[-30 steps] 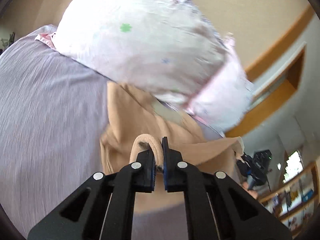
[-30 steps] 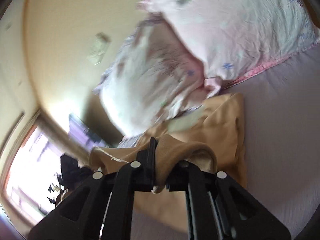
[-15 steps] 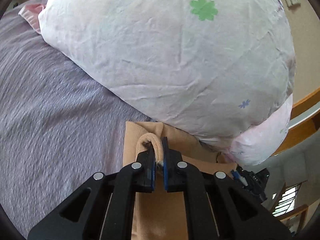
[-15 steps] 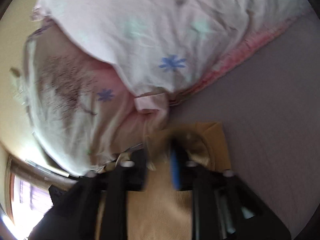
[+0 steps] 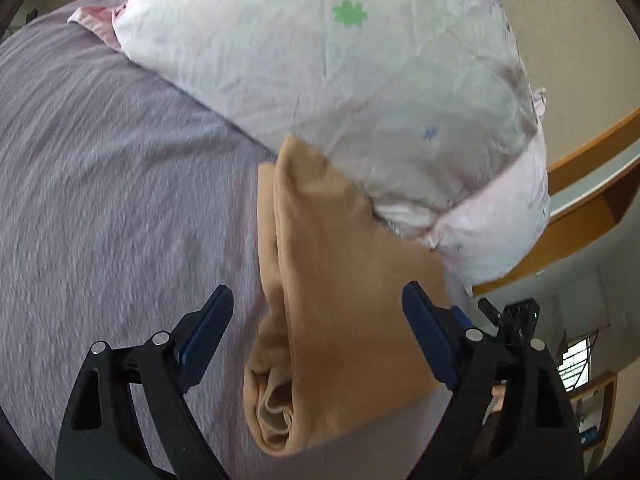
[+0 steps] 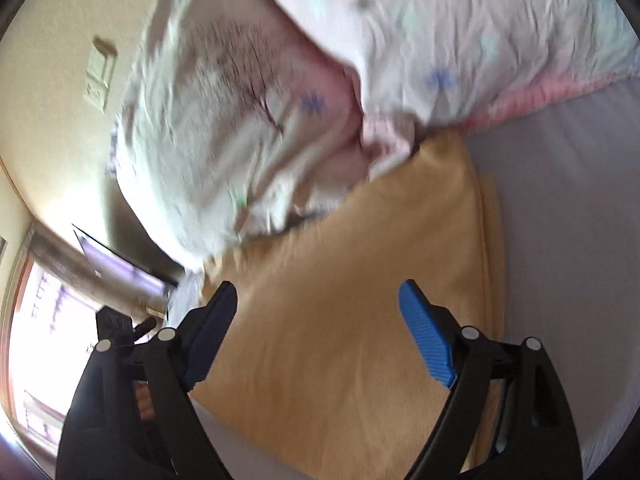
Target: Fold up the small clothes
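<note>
A tan garment (image 5: 332,280) lies folded on the lilac bedsheet (image 5: 120,184), its far edge against the white pillow (image 5: 320,64). It also shows in the right wrist view (image 6: 352,320) as a flat folded rectangle. My left gripper (image 5: 316,304) is open, its jaws wide apart on either side of the garment, holding nothing. My right gripper (image 6: 316,300) is open too, its blue pads (image 6: 428,340) spread above the garment.
A white pillow with small flower prints (image 6: 440,40) lies at the head of the bed. A wooden shelf (image 5: 584,200) and a beige wall (image 6: 60,40) with a switch plate (image 6: 98,76) stand beyond. The other gripper (image 5: 516,320) shows at the right.
Both grippers were shut on the tan garment's edge and carried it toward the pillow. Now both have opened and let it go, and it lies folded on the sheet.
</note>
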`<state>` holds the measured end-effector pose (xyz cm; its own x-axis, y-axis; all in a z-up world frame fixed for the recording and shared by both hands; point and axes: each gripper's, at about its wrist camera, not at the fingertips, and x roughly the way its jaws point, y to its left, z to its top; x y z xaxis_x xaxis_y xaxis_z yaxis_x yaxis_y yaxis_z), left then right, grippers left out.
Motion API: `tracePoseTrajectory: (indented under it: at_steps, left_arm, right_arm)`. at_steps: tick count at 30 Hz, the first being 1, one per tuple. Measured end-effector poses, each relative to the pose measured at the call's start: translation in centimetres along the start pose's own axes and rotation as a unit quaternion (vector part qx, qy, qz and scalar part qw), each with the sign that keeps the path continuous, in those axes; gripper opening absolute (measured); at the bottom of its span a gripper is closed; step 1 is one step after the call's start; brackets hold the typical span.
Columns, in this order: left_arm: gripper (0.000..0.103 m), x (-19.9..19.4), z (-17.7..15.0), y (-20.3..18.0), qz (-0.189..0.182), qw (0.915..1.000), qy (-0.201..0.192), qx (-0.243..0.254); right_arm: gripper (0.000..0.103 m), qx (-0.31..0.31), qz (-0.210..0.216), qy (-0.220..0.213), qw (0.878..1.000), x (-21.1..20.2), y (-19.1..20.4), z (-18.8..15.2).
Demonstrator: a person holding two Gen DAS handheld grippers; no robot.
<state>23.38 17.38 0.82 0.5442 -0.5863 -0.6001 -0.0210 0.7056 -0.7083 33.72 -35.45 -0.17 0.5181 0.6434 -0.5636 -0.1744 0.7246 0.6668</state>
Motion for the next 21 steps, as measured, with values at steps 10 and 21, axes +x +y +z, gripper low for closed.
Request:
tracePoseTrajectory:
  at_steps: [10,21]
  left_arm:
    - [0.067,3.2,-1.0,0.1,0.003,0.9989,0.029,-0.037]
    - [0.024,3.3,0.9,-5.0,-0.053,0.9958,0.023,-0.070]
  right_arm:
    - [0.093,-0.011,0.012,-0.043,0.999,-3.7,2.3,-2.6]
    - [0.093,0.032,0.059,-0.091,0.994,-9.0,0.4,-4.6]
